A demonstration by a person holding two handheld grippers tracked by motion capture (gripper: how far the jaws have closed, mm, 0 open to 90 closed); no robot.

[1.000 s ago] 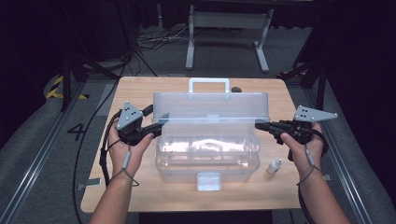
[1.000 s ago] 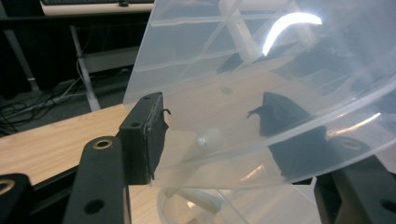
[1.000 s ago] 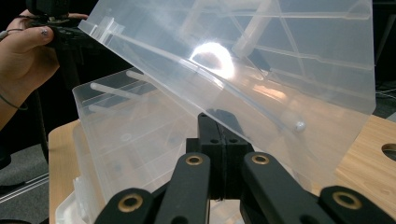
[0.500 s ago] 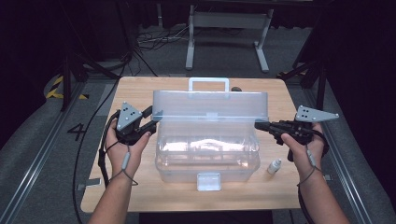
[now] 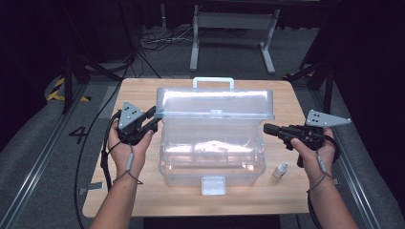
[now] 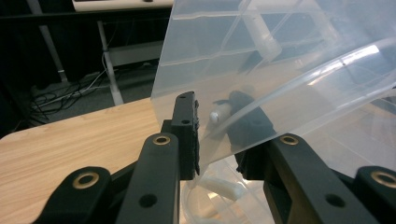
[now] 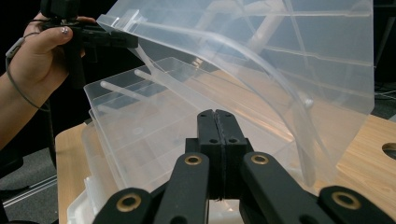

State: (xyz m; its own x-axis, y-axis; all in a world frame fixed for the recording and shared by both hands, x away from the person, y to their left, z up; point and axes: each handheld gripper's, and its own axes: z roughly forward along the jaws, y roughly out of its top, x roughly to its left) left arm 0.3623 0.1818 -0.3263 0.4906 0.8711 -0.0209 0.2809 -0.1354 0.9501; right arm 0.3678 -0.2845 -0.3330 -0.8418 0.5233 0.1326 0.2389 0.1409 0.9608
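— Wooden tabletop [image 5: 143, 200] nearest us: what is sitting on it?

— A small white bottle [image 5: 281, 170] is standing just beside the front right corner of the clear plastic box [image 5: 212, 160], and the box is resting mid-table with its front latch [image 5: 213, 185] facing the person.

— And the hands?

— The left gripper [image 5: 152, 120] is pinching the left edge of the lid [image 5: 215, 102]; its jaws have just been closing, and in the left gripper view the pads [image 6: 187, 135] are sitting either side of the lid's rim. The right gripper [image 5: 267, 129] is hovering clenched on nothing, just off the box's right end.

— How is the lid standing?

— It is being held raised, tilted up over the open box, the carry handle [image 5: 213, 81] showing behind it. Farther back, a grey metal stand [image 5: 231, 28] and loose cables [image 5: 153, 43] are lying on the floor.
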